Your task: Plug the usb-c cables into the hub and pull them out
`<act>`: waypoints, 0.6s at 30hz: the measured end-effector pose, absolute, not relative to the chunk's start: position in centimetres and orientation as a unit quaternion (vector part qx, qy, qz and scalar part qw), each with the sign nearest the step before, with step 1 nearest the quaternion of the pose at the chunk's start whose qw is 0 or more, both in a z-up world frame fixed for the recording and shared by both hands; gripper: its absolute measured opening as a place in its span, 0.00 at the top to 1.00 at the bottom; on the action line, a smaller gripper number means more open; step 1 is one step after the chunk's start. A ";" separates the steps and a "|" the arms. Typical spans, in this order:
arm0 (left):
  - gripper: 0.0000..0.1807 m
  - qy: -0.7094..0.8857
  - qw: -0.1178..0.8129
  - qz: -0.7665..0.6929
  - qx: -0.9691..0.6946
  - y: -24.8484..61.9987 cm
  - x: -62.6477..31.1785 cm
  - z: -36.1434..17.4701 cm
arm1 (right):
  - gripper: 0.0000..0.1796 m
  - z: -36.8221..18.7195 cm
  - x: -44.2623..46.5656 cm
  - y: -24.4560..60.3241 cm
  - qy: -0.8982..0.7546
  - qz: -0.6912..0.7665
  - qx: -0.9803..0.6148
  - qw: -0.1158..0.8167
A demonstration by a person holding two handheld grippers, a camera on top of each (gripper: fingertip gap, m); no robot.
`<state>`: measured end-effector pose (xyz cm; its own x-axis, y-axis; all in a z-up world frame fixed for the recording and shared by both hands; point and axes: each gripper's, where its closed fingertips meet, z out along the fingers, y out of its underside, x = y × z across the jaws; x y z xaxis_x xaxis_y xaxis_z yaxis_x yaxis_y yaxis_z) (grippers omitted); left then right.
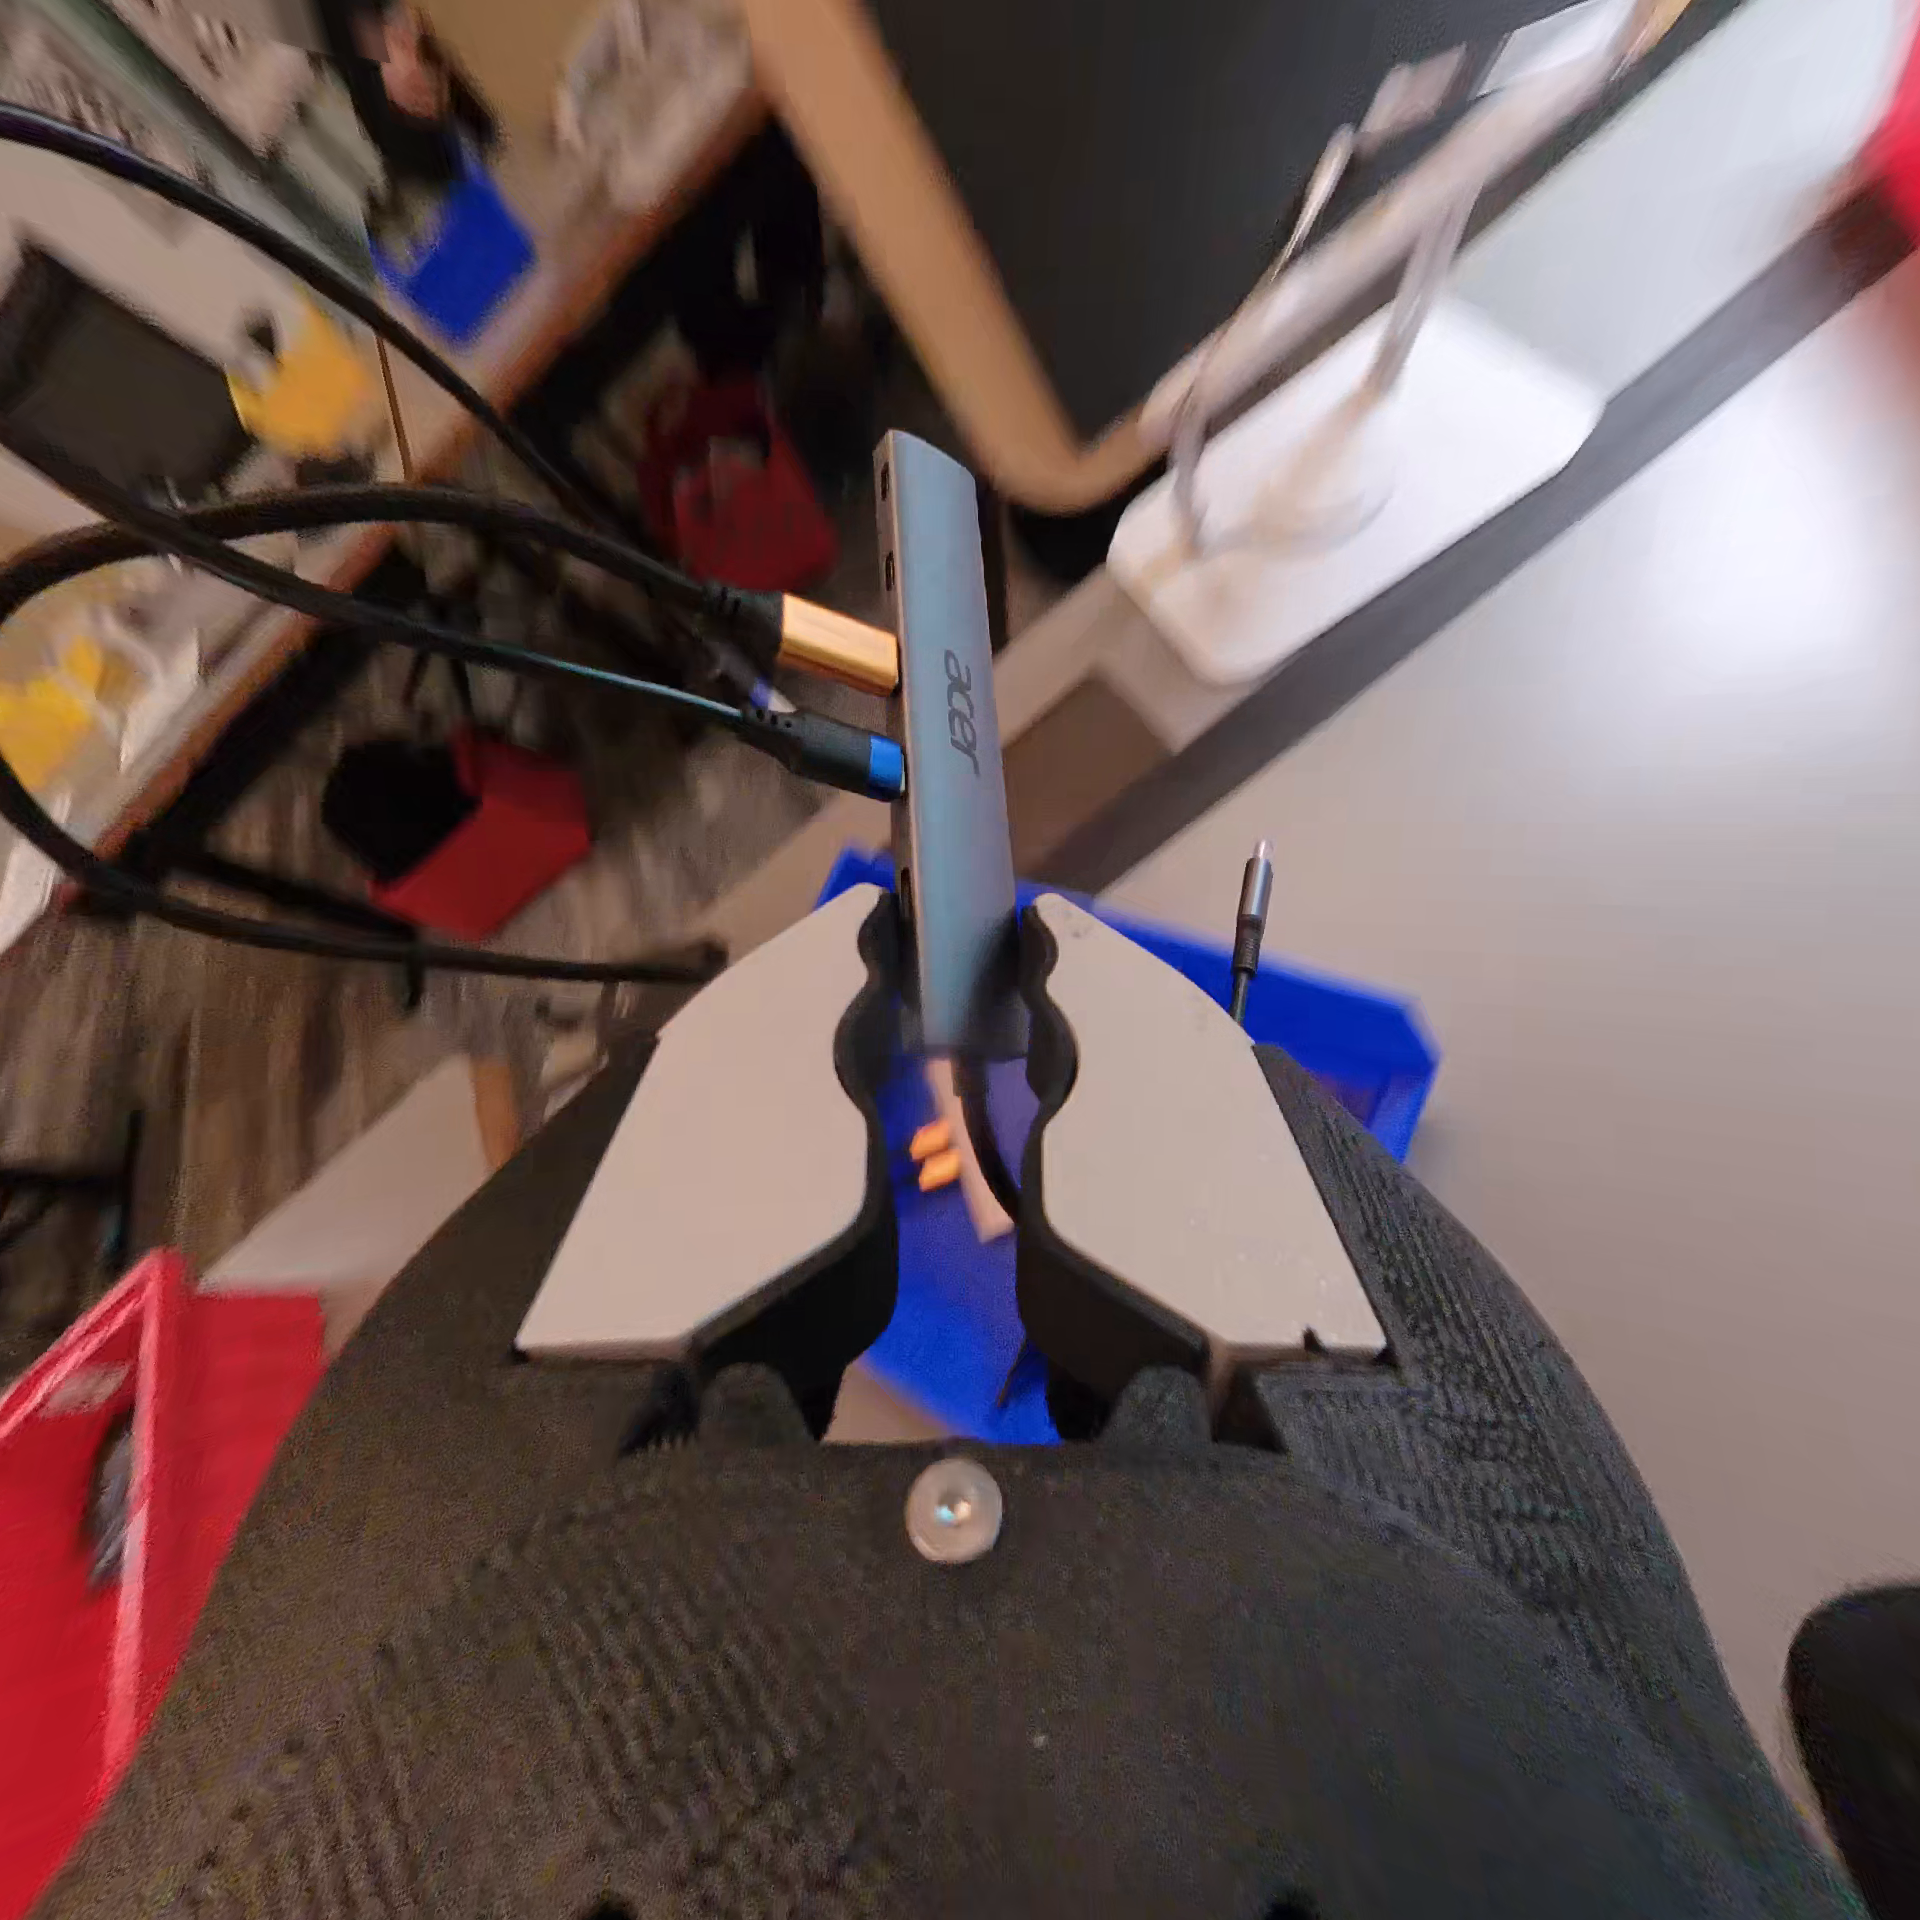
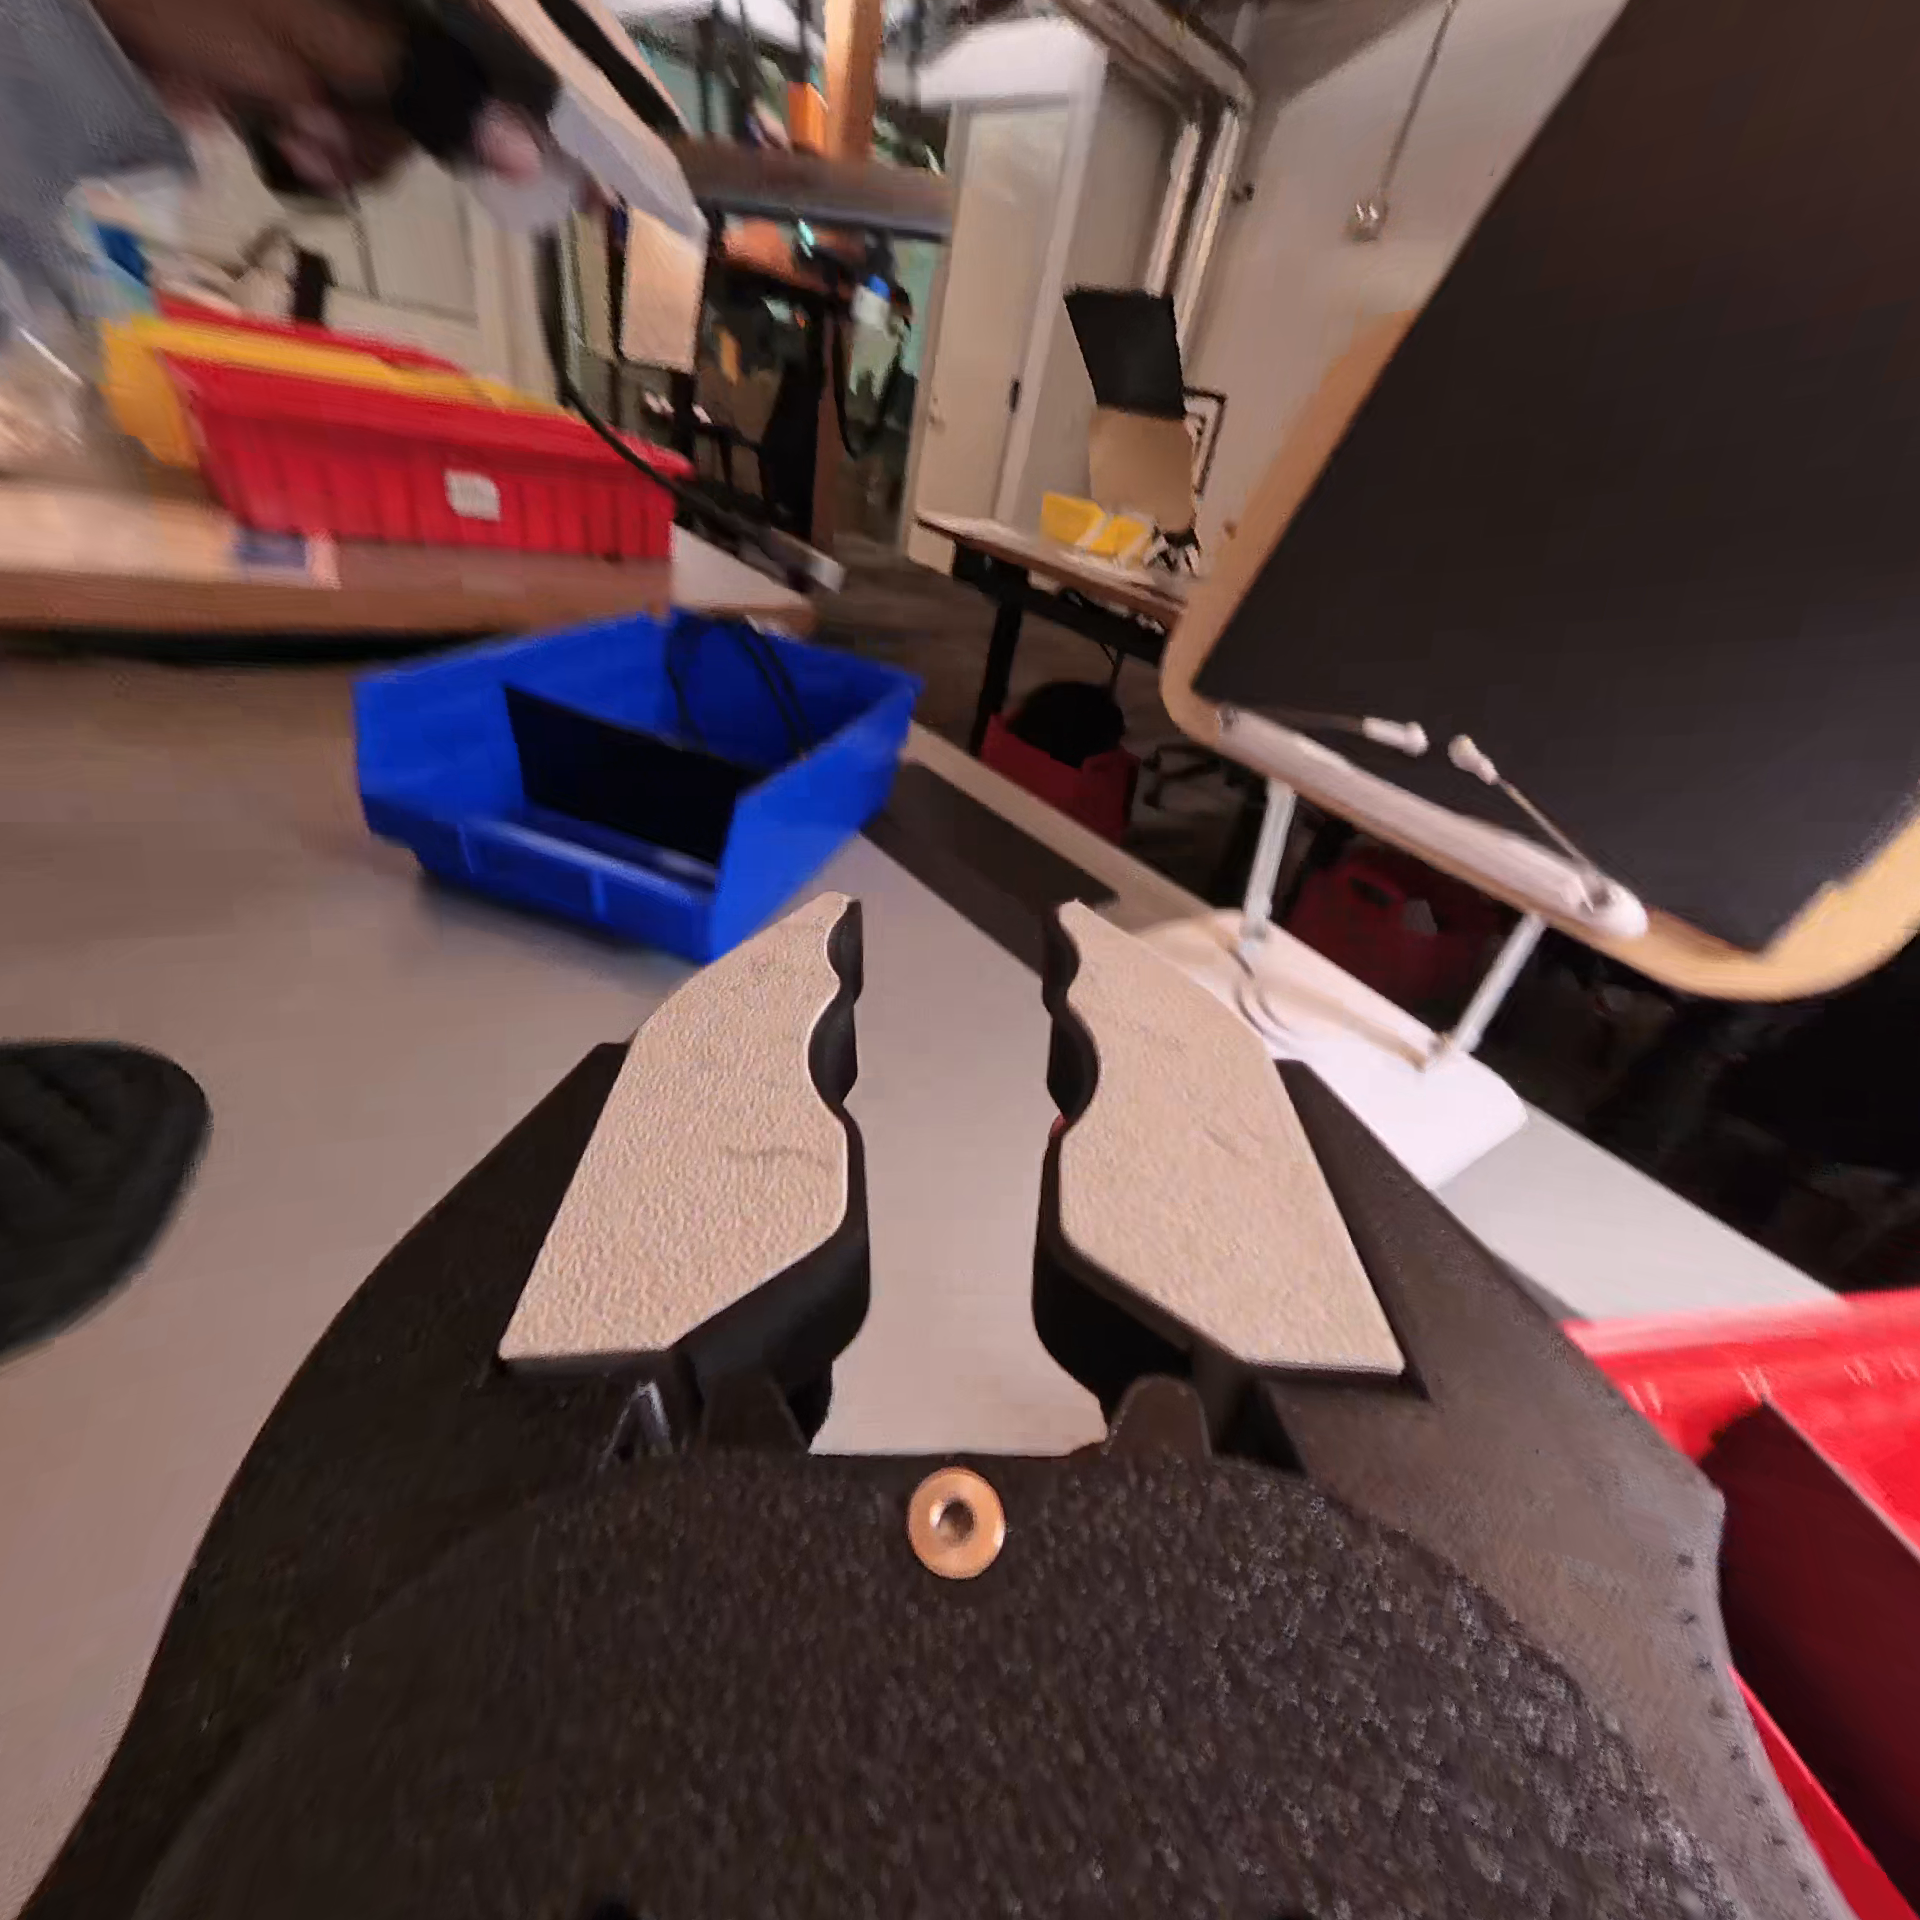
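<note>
- The left tongs are clamped on the grey hub's lower end, holding it upright above the blue bin.
- A gold-ended cable and a blue-ringed cable sit plugged into its left side.
- The right tongs stand apart, holding nothing, above the desk.

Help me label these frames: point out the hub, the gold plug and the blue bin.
hub [image 1: 951, 665], left wrist view, on its flat grey face.
gold plug [image 1: 834, 644], left wrist view, on its metal shell.
blue bin [image 2: 800, 810], right wrist view, on its right side wall.
</note>
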<state>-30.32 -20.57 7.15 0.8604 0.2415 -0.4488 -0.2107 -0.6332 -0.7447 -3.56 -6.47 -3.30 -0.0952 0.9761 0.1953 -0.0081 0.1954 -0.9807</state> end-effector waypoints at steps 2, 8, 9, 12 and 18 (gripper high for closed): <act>0.87 0.023 0.515 0.244 -0.822 -18.2 -26.6 9.1 | 0.82 0.4 -4.6 -8.0 -0.556 0.522 -0.404 0.505; 0.87 0.100 0.700 0.137 -0.694 -12.8 -14.9 10.8 | 0.82 9.7 -4.7 -8.5 -0.476 0.614 -0.356 0.519; 0.87 0.118 0.711 0.117 -0.683 -12.2 -13.2 10.5 | 0.82 10.2 -4.3 -8.0 -0.472 0.616 -0.356 0.521; 0.88 0.175 0.722 0.056 -0.667 -11.1 -8.9 8.9 | 0.82 9.7 -3.2 -6.2 -0.496 0.592 -0.362 0.521; 0.88 0.270 0.695 0.026 -0.666 -9.4 -4.4 4.8 | 0.79 8.5 -2.2 -6.1 -0.521 0.658 -0.365 0.402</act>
